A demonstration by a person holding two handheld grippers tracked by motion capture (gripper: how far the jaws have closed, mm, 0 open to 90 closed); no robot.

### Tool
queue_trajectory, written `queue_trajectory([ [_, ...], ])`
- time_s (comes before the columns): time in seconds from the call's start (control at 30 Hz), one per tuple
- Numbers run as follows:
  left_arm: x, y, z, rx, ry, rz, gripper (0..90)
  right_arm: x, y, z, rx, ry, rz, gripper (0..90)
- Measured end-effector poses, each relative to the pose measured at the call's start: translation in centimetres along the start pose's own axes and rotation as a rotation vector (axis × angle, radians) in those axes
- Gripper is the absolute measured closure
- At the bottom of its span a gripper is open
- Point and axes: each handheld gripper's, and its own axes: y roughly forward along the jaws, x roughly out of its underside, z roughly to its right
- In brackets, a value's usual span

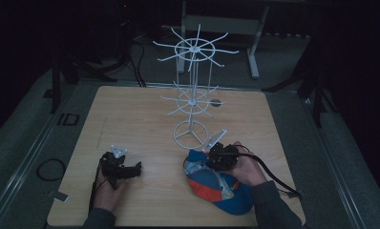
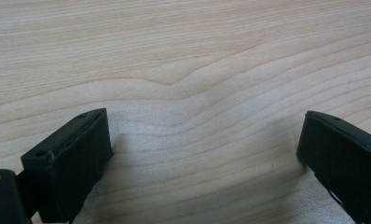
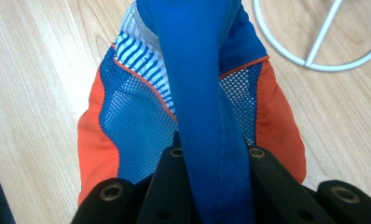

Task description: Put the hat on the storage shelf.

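A blue and orange cap [image 1: 216, 183] with mesh panels lies on the wooden table [image 1: 131, 114] at the front right. My right gripper [image 1: 212, 160] is shut on the cap's blue brim [image 3: 207, 107], which runs up between its jaws in the right gripper view, with the mesh crown [image 3: 132, 126] below it. A white wire display stand [image 1: 193, 90] with two tiers of spokes rises at the table's middle; its ring base [image 3: 314, 56] lies just beyond the cap. My left gripper [image 1: 138, 168] rests at the front left, open over bare wood [image 2: 197, 93], its fingers [image 2: 72, 158] wide apart.
Dark floor, cables and tripod legs [image 1: 317, 90] surround the table. A coiled cable [image 1: 49, 169] lies on the floor at the left. A white table frame [image 1: 255, 43] stands behind.
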Motion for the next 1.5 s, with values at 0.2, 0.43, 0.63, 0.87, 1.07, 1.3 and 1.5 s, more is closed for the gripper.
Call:
queue_trajectory([
  [0.2,0.0,0.0,0.0,0.0,-0.001,0.001,3.4,0.2,-1.1,0.0,-0.009,0.01,0.05,87.6],
  [0.43,0.0,0.0,0.0,0.0,0.0,0.0,3.4,0.5,-2.2,-0.1,0.0,0.026,0.098,87.6],
  [0.63,0.0,0.0,0.0,0.0,0.0,0.001,3.4,0.7,-2.8,-0.2,0.016,0.025,0.124,87.7],
  [0.87,0.0,0.0,0.0,-0.001,-0.002,0.002,3.4,0.9,-3.7,-0.4,0.043,0.029,0.174,87.9],
  [1.07,0.0,0.0,0.0,-0.001,0.001,0.001,3.4,1.3,-4.7,-0.5,0.06,0.038,0.211,88.1],
  [1.3,0.0,0.0,0.0,-0.001,-0.002,0.004,3.4,1.4,-5.6,-1.0,0.089,0.036,0.236,88.2],
  [1.5,0.0,0.0,0.0,-0.002,-0.003,0.006,3.4,1.4,-6.0,-1.3,0.108,0.029,0.246,88.2],
])
